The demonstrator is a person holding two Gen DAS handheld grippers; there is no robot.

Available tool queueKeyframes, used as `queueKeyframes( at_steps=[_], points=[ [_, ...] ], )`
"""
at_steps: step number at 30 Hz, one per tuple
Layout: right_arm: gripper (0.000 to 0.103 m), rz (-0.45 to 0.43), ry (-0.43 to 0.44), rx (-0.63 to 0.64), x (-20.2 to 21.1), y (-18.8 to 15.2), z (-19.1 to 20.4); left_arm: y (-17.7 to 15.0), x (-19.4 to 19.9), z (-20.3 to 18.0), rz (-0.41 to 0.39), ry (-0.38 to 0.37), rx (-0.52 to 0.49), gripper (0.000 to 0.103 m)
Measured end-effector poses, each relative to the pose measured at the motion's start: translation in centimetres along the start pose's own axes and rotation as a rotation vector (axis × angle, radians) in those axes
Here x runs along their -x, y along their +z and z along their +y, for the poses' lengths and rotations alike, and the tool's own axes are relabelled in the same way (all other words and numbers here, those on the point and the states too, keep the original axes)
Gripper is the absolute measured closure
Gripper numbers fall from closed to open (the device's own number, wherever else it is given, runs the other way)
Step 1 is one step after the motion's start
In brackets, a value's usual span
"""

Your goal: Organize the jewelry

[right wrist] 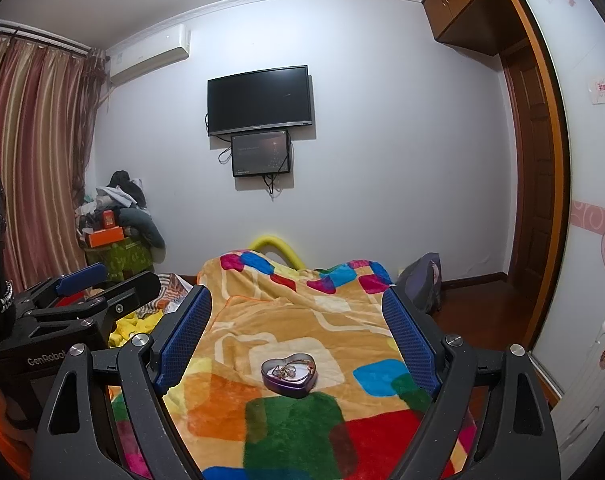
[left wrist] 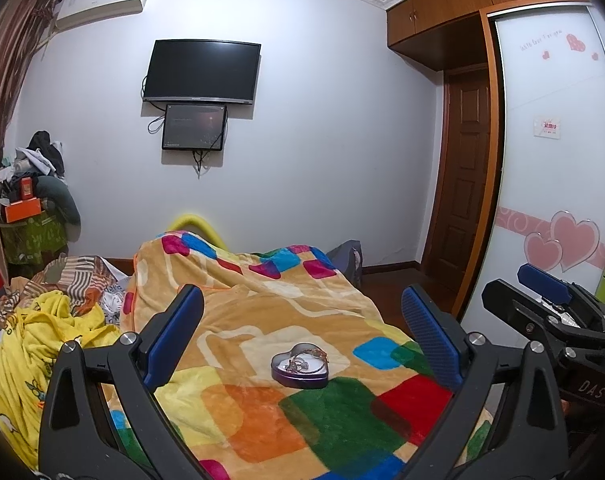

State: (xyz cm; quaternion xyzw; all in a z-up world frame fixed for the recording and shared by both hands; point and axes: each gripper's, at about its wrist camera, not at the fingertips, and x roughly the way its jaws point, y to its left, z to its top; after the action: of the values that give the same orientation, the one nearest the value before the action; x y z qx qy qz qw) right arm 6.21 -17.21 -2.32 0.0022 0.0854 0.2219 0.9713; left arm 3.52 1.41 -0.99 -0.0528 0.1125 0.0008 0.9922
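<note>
A purple heart-shaped tin (left wrist: 299,368) lies open on the patterned blanket (left wrist: 262,320), and jewelry (left wrist: 302,360) is piled inside it. In the right wrist view the same heart-shaped tin (right wrist: 289,374) holds a tangle of jewelry (right wrist: 288,369). My left gripper (left wrist: 302,304) hovers above and short of the tin, open, nothing between its blue pads. My right gripper (right wrist: 296,308) is likewise open and empty, held above the tin. Each gripper shows at the edge of the other's view: the right gripper (left wrist: 550,304) and the left gripper (right wrist: 82,284).
The bright checked blanket (right wrist: 302,420) covers a bed. Crumpled yellow bedding (left wrist: 34,332) lies left. A cluttered stack of clothes and boxes (left wrist: 30,184) stands in the far left corner. A television (left wrist: 201,72) hangs on the wall. A wardrobe sliding door (left wrist: 554,152) is at right.
</note>
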Motion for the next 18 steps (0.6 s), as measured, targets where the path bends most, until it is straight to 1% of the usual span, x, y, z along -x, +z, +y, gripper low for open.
queueKeyframes(
  at_steps=[18],
  points=[
    [0.018,-0.004,-0.004,-0.002,-0.08,-0.04,-0.26,-0.01,0.14,-0.34,-0.003,-0.006,0.006,0.003]
  ],
)
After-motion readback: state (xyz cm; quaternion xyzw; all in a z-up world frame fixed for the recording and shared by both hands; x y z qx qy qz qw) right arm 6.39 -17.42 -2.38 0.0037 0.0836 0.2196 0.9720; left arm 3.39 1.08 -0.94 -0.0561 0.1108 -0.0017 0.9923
